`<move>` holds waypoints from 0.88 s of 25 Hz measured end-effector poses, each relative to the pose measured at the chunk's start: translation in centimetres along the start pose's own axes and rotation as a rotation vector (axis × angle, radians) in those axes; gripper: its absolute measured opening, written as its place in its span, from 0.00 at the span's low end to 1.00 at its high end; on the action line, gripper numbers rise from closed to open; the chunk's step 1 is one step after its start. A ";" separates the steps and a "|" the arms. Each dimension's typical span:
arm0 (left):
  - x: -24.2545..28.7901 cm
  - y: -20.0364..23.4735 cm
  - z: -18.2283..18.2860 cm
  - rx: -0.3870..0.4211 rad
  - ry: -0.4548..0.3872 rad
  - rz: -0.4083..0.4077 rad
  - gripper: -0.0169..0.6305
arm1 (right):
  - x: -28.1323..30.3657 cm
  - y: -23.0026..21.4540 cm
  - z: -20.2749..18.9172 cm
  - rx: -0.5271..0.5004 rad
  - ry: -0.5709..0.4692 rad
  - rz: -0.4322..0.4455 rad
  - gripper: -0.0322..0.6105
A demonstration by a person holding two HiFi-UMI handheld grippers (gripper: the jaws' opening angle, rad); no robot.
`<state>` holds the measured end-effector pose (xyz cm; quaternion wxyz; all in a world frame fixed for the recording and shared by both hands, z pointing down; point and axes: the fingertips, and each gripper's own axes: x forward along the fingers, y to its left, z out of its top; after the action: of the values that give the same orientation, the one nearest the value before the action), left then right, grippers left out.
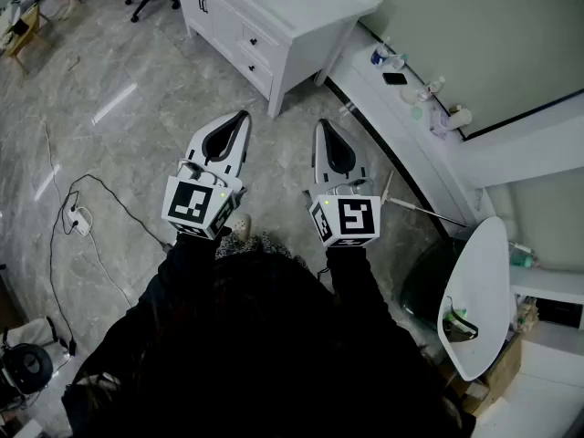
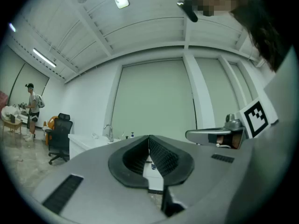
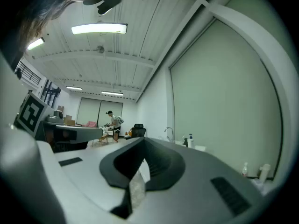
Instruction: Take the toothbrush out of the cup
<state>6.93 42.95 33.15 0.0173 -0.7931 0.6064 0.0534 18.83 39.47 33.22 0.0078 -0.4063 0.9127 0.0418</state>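
I cannot make out a toothbrush or a cup for certain in any view. Small bottles and toiletries stand on the white ledge at the upper right. In the head view my left gripper and right gripper are held side by side over the marble floor, pointing toward the white vanity cabinet. Both are shut with nothing between the pads. In the left gripper view the left gripper has its black pads meeting at the tip, with the vanity's faucet beyond. The right gripper looks the same in its own view.
A cable and power strip lie on the floor at the left. A white oval panel and a dark bin stand at the right. A black office chair and a person are far off in the room.
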 end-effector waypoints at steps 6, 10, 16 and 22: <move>1.1 1.6 -0.1 -0.002 -0.004 -0.003 0.04 | 1.9 0.0 0.0 0.042 -0.020 0.012 0.05; 1.9 2.6 -0.3 -0.010 -0.001 -0.013 0.04 | 3.1 0.3 0.0 0.050 -0.029 0.020 0.05; 3.3 4.2 -0.5 -0.020 -0.005 -0.032 0.04 | 5.0 0.2 -0.4 0.046 -0.022 0.011 0.06; 5.4 6.4 -0.8 -0.028 -0.009 -0.059 0.04 | 7.7 -0.3 -0.4 0.059 -0.030 -0.004 0.06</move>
<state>2.25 35.97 33.65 0.0103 -0.8106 0.5819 0.0648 13.92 33.51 33.17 0.0334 -0.4073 0.9125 0.0209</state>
